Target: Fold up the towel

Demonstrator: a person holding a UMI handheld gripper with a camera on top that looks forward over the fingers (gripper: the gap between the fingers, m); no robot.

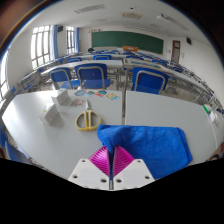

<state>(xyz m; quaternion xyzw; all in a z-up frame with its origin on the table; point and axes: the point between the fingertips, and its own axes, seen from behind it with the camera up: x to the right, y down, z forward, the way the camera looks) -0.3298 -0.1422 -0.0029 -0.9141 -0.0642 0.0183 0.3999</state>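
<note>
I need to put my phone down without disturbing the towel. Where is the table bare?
The white table is bare right of the blue towel, and on the near left below the yellow ring. It is crowded around the ring and the white items behind it. The gripper sits shut at the towel's near edge.
</note>
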